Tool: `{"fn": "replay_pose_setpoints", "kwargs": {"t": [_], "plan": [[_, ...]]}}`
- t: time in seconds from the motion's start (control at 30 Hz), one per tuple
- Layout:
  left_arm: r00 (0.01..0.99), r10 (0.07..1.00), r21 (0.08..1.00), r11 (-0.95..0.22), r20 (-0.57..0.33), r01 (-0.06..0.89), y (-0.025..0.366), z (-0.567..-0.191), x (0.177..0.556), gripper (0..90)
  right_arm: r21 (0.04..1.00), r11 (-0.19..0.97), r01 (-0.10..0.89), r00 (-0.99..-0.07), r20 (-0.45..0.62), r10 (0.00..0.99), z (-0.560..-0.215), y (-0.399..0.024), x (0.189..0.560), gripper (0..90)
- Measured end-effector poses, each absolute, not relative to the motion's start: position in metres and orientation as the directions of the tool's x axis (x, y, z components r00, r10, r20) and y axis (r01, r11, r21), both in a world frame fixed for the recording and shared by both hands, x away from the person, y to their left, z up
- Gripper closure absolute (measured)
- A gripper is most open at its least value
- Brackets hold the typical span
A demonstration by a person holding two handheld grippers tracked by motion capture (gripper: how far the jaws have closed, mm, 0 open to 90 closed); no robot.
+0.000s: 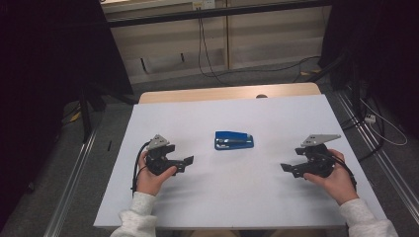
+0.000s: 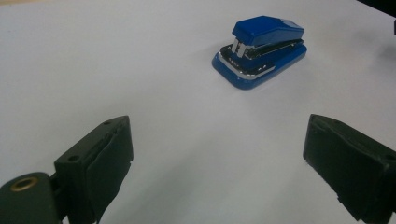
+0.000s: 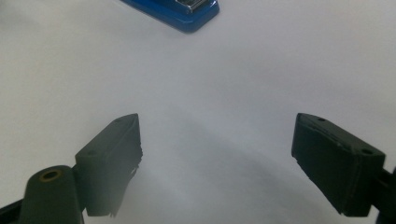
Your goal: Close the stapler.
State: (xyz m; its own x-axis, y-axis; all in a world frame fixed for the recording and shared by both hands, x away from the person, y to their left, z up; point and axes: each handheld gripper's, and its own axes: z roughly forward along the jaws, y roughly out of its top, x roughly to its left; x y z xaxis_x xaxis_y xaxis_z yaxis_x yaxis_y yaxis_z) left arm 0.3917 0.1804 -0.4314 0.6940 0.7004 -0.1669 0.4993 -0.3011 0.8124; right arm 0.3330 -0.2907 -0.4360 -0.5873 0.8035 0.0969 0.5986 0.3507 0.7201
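A blue stapler (image 1: 234, 140) lies flat on the white table top (image 1: 232, 197), near its middle. My left gripper (image 1: 187, 162) is held low at the left, pointing toward the stapler, jaws spread wide with nothing between them. In the left gripper view the stapler (image 2: 259, 50) rests well beyond the black pads (image 2: 109, 163). My right gripper (image 1: 287, 169) sits at the right, aimed inward, also open and empty. In the right gripper view the stapler's blue base (image 3: 180, 11) sits at the top edge, far from the pads (image 3: 114, 158).
The table's wooden far edge (image 1: 227, 92) has a small dark spot. Cables (image 1: 207, 54) run over the grey floor behind the table. Metal floor rails (image 1: 74, 173) flank it on both sides. Dark curtains hang at the left and right.
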Motion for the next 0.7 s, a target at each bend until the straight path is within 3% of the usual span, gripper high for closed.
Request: {"fn": "replay_pose_setpoints", "kwargs": {"t": [0.7], "plan": [[0.693, 0.706, 0.824, -0.299, -0.149, 0.482, 0.202, -0.43, 0.37, 8.1, 0.717, 0.35, 0.603, -0.585, 0.098, 0.805, -0.437, -0.298, 0.31, 13.3]]}}
